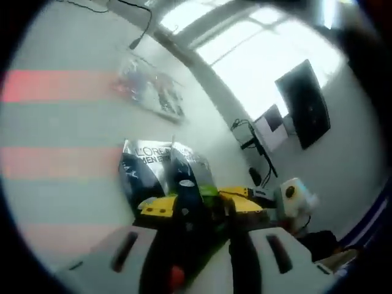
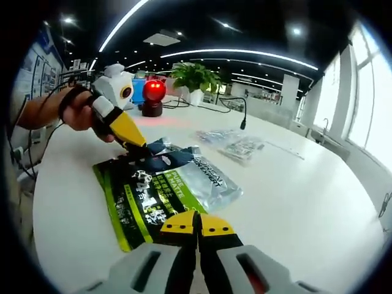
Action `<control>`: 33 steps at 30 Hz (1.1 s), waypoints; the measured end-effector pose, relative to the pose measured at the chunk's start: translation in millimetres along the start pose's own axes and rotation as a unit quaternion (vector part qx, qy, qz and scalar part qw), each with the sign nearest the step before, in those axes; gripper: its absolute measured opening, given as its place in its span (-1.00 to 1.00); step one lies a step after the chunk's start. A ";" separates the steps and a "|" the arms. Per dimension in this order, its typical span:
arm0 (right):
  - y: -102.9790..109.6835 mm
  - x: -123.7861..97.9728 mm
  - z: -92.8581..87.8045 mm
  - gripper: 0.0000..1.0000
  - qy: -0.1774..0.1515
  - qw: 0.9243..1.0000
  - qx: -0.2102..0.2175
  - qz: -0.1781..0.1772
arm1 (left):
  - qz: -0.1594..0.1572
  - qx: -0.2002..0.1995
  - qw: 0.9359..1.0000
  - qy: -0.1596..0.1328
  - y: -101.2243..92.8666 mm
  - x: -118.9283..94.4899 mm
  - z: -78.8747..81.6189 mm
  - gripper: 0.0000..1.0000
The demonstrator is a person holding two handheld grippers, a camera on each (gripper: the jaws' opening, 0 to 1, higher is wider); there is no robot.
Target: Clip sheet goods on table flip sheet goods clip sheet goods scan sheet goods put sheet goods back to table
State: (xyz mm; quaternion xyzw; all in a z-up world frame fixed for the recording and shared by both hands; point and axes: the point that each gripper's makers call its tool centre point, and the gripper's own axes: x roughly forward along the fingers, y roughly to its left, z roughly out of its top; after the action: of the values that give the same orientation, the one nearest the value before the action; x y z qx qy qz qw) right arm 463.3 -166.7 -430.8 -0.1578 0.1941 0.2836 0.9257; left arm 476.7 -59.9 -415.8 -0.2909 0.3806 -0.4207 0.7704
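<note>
Lying flat on the white table, the sheet goods packet is the thing to steer by: a glossy pouch with a green band along one side and silver and dark panels carrying print. In the right gripper view it sits just beyond the right gripper, whose yellow-tipped jaws are pressed together with nothing between them; their tips reach the packet's near edge, though whether they touch it I cannot tell. At the packet's far corner the left gripper comes in, held by a person's hand with a dark strap at the wrist. Its yellow jaws are clenched on that corner, which is lifted and creased a little off the table.

In the left gripper view the same packet stands up right ahead of the left gripper, its dark and silver face showing large white lettering, with the lower edge pinched between the yellow jaws.

Beyond the packet, well apart from it on the table, lie two clear bags with printed contents. Farther off than those stand a red-lit scanner, a black gooseneck stand and a potted green plant.
</note>
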 end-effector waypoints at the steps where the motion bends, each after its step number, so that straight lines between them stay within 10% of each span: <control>1: 0.0 0.0 0.0 -1.00 -0.001 1.000 0.000 0.000 | -0.002 -0.008 1.000 0.001 -0.5 -0.4 -0.4 -0.48; 33: 2.9 0.2 1.0 -1.00 -0.014 1.000 -0.008 -0.001 | -0.022 -0.010 1.000 -0.001 -19.8 -0.3 7.2 -0.71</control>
State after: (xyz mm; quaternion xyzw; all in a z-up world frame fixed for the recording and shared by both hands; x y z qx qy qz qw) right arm 462.0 -164.0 -430.5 -0.1618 0.1787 0.2866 0.9272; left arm 474.2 -68.1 -396.6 -0.3079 0.3774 -0.4332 0.7584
